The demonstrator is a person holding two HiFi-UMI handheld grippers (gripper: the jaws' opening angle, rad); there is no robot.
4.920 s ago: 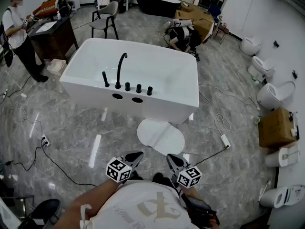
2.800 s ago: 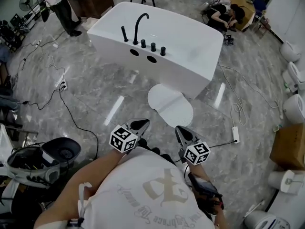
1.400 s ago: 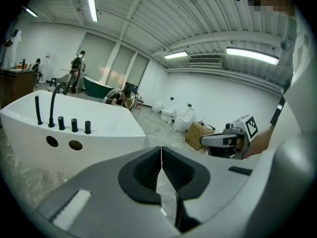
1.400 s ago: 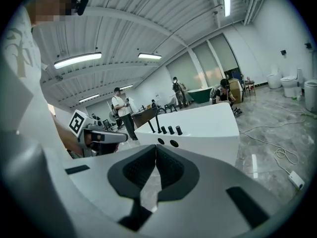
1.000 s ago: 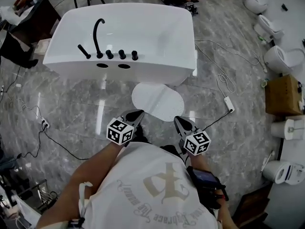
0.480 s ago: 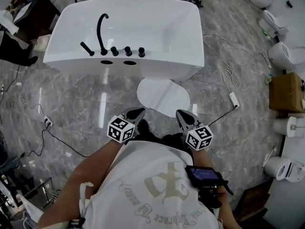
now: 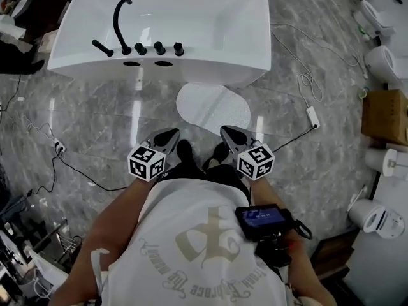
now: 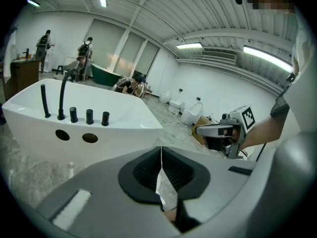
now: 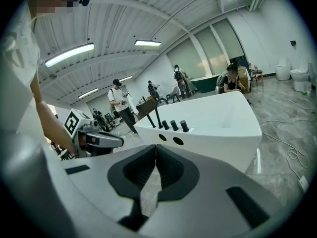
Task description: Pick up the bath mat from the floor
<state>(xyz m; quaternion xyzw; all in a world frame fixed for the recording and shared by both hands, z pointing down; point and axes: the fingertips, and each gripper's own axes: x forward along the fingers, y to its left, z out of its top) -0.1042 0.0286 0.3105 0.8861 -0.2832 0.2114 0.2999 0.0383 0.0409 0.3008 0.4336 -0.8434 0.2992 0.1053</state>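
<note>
The left gripper (image 7: 167, 135) is pressed together on nothing, the white bath mat (image 7: 213, 107) lies flat on the floor just ahead, beside the bathtub (image 7: 191, 24), and the right gripper (image 7: 228, 132), equally closed and empty, should like its partner open and stoop to the mat's near edge.

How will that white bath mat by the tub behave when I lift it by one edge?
The bath mat lies thin and flat, so it will probably droop rather than stay stiff. The floor looks glossy, so the mat may slide if nudged. It seems light for its spread.
</note>
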